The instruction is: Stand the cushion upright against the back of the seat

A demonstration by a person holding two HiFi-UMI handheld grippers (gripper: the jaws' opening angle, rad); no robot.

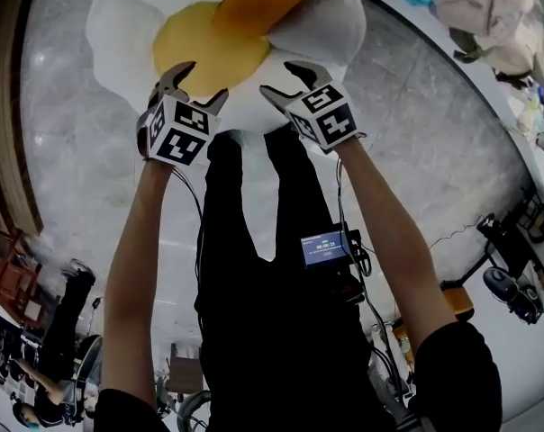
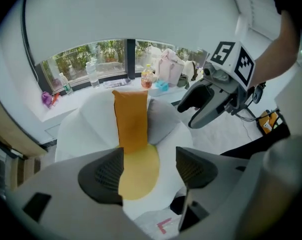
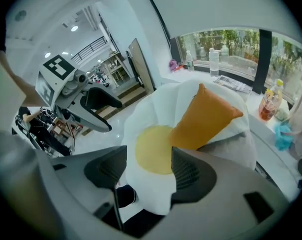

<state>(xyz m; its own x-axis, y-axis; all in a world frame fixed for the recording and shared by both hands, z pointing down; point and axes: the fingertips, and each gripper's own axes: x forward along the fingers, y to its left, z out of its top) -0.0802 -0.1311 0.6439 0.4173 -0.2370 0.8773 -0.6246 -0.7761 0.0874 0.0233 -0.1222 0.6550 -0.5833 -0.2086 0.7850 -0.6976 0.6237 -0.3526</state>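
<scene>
- seat [image 1: 119, 34]: soft white chair shaped like flower petals, with a round yellow centre pad [image 1: 200, 57].
- cushion [image 2: 131, 119]: orange, rectangular, fabric. It stands on end against the back of the seat, its lower edge meeting the yellow centre pad.
- left gripper [image 2: 150, 171]: grey two-jaw tool, jaws apart, nothing between the pads. It is held over the front edge of the seat.
- right gripper [image 3: 148, 171]: same kind, jaws apart, empty. It is also over the front of the seat, beside the left gripper.
- window ledge [image 2: 51, 111]: white, behind the seat, bearing clear bottles [image 2: 93, 75].
</scene>
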